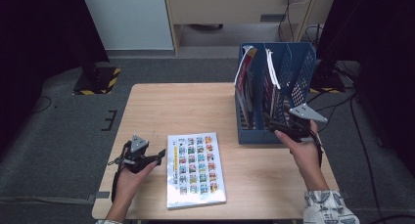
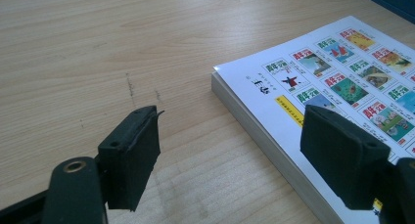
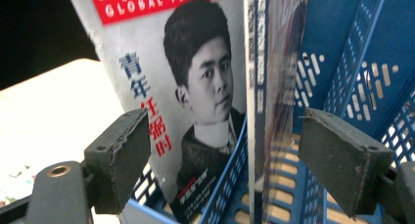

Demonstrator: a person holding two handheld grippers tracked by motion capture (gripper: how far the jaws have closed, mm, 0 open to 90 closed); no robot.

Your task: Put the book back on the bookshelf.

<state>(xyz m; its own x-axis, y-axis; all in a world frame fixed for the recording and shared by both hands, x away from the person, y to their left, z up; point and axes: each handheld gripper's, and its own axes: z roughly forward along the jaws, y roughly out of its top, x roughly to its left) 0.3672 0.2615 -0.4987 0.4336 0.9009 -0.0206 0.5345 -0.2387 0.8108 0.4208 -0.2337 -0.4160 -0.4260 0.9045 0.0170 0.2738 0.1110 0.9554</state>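
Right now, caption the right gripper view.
Open right hand-held gripper facing magazines upright in a blue file rack.

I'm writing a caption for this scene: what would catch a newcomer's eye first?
Probably the blue file rack at the table's far right, with magazines standing in it; the right hand-held gripper sits open at its front. Next, the book with a grid of colourful pictures lies flat near the table's front edge, beside the open left hand-held gripper.

— What sort of place is it?
— An office or lab room: grey carpet [image 1: 58, 136], a wooden counter [image 1: 195, 106], a blue file rack [image 1: 293, 67] of magazines, pale cabinets [image 1: 220, 9] at the far wall, cables [image 1: 342, 106] trailing right.
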